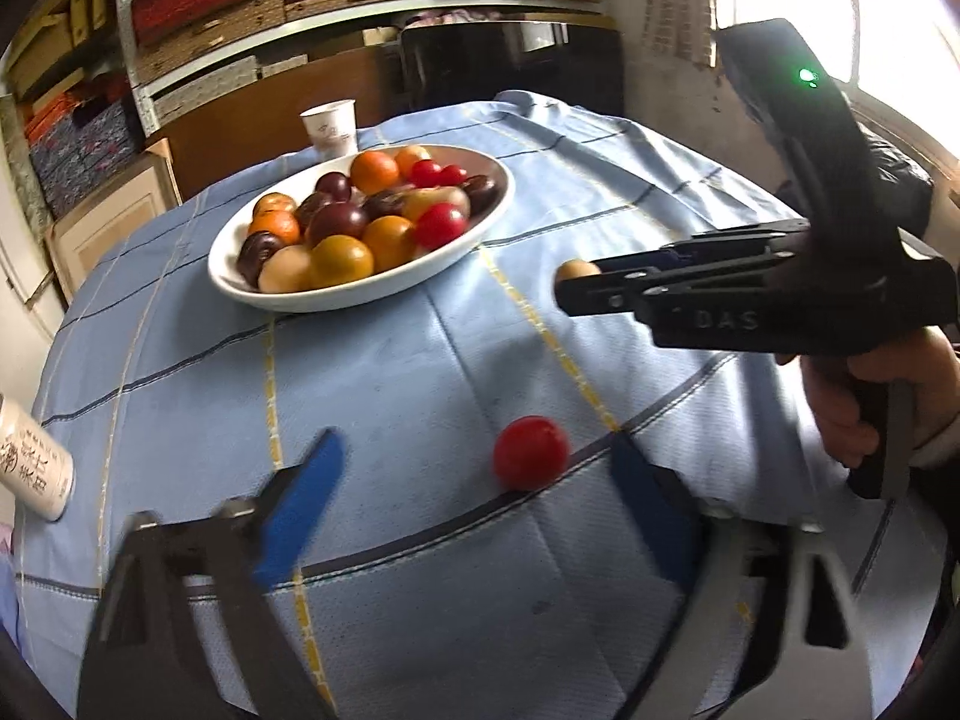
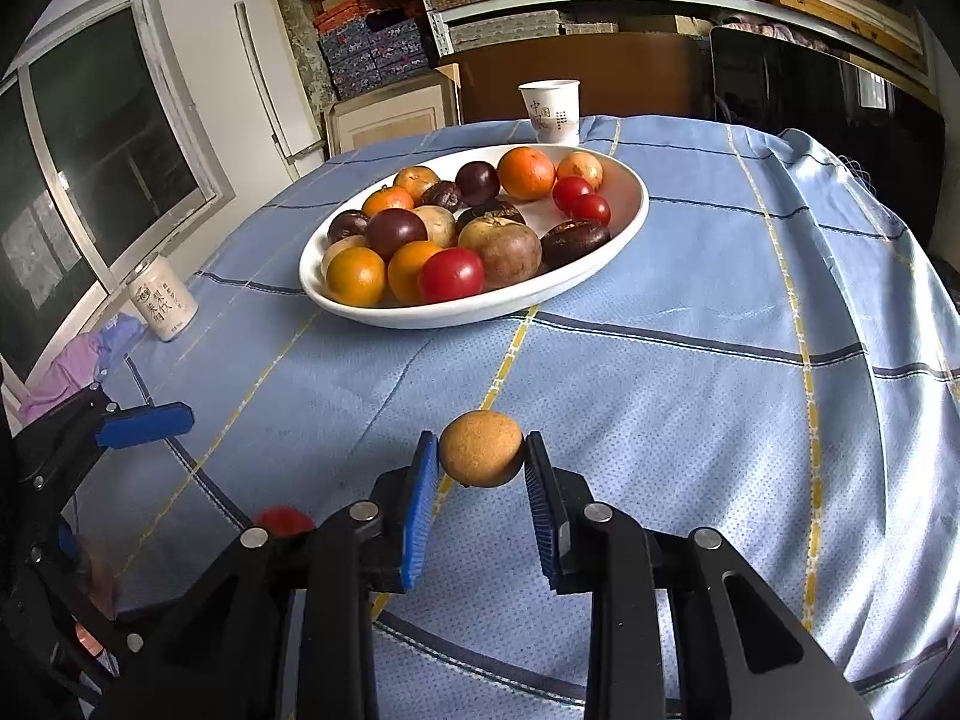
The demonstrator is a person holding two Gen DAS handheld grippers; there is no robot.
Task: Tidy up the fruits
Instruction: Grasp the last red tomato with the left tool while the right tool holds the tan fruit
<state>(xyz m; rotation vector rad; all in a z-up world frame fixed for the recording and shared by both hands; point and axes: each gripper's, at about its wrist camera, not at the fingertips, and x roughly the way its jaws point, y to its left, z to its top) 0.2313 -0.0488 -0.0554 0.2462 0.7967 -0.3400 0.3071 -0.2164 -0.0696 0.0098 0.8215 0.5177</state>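
The right gripper [image 2: 482,459] has its jaws clamped on a small tan fruit [image 2: 481,449], held above the blue cloth [image 2: 660,396] near the white bowl of fruit [image 2: 630,222]. The left gripper [image 1: 474,498] hovers with jaws spread wide around a red tomato [image 1: 531,453] lying on the counter.

The left tool [image 1: 474,474] is seen from behind with its blue fingers [image 1: 300,510] spread wide above the blue checked tabletop [image 1: 420,372]. A red tomato [image 1: 531,453] is located on the cloth between them, nearer the right finger. The right tool [image 1: 576,285] is positioned at the right edge, closed on a small tan fruit [image 1: 575,270]. A white plate [image 1: 360,294] filled with mixed fruit is placed farther back, with a paper cup [image 1: 330,126] behind it.
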